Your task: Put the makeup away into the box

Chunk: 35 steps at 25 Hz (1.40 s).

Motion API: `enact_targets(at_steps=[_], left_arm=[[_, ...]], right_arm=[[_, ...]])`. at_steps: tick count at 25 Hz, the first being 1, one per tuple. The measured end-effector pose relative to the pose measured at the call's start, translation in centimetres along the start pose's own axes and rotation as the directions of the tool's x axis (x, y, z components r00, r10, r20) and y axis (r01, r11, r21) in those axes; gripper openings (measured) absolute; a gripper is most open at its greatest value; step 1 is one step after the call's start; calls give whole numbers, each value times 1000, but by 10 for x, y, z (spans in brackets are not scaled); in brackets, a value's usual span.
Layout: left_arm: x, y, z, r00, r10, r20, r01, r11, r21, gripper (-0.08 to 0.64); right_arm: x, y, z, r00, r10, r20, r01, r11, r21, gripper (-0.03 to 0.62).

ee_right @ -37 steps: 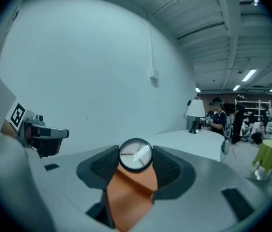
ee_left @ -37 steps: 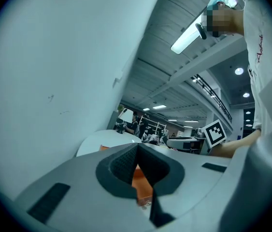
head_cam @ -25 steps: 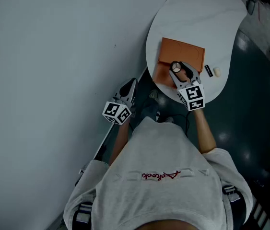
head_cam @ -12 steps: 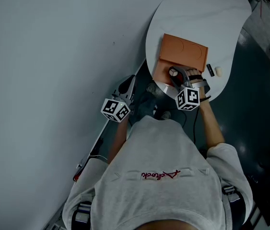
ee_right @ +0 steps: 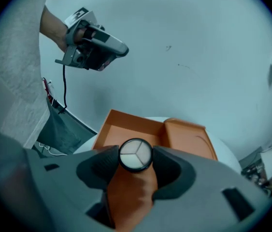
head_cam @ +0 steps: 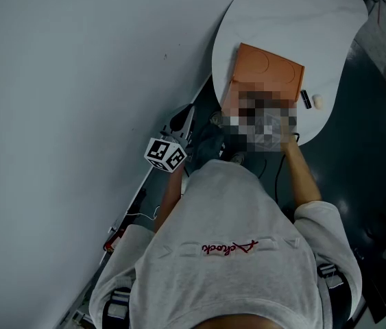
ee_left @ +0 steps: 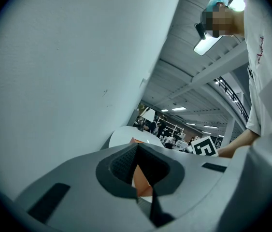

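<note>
Makeup compact (ee_right: 135,154), round with a black rim and three pale pans, is being pinched at its edges by the fingers (ee_right: 99,167) of the right gripper (ee_right: 135,159), which are standing wide around it. Over the last second this gripper has been sinking and tipping its nose downward. In its own view the open tray of the orange box (ee_right: 126,129) is now lying directly behind and below the compact, at lower centre, with the lid (ee_right: 190,138) folded out to the right. In the head view the compact was showing over the near end of the box (head_cam: 269,67) a moment ago; now that spot cannot be made out. A white round surface (head_cam: 288,19) is carrying the box at the upper right of the head view. Two small items, one black (head_cam: 306,99) and one pale (head_cam: 318,102), are still lying just right of the box. Off the surface, at centre left, the left gripper (ee_left: 136,148) is hanging with its fingertips pressed together on nothing, and it has drifted only slightly lower. By this reading the compact is being lowered into the tray but is not yet released; whether it is touching the tray floor cannot be told. Spreading the fingers looks like the remaining step for this item, and the two small items appear to be waiting their turn.
</note>
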State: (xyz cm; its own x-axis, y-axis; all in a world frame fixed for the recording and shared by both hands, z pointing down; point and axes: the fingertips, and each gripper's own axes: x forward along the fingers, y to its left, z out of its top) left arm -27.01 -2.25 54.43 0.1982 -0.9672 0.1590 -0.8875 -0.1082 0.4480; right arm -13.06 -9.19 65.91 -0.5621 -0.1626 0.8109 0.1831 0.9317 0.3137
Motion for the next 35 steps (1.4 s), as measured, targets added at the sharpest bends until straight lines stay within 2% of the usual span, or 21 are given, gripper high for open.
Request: enact_targets(at_steps=[5, 10, 16, 21, 25, 29, 33, 35], left_arm=[[-2, 9, -3, 1000, 12, -3, -12, 1000, -15, 9], [-2, 16, -7, 1000, 17, -8, -17, 1000, -24, 9], [0, 20, -7, 1000, 15, -10, -15, 999, -31, 9], [0, 18, -6, 1000, 4, -9, -4, 1000, -25, 9], [-2, 12, -3, 1000, -6, 0, 6, 1000, -19, 9], [-4, 3, 0, 1000, -20, 12, 20, 1000, -14, 9], [-8, -8, 2, 999, -31, 25, 31, 999, -7, 9], [-11, -13, 3, 999, -38, 33, 38, 999, -3, 9]], right_arm=[[21, 7, -8, 996, 83, -29, -80, 993, 89, 233], [33, 9, -16, 987, 156, -42, -146, 973, 176, 233], [33, 7, -17, 983, 183, -25, -172, 954, 246, 235], [32, 5, -15, 990, 139, -36, -129, 972, 198, 250], [22, 2, -6, 999, 12, -34, -9, 997, 73, 250], [9, 3, 4, 998, -55, -17, 54, 998, -28, 249], [-3, 5, 10, 997, -76, -6, 76, 996, -47, 246], [-10, 4, 12, 993, -118, -2, 117, 991, -71, 207]])
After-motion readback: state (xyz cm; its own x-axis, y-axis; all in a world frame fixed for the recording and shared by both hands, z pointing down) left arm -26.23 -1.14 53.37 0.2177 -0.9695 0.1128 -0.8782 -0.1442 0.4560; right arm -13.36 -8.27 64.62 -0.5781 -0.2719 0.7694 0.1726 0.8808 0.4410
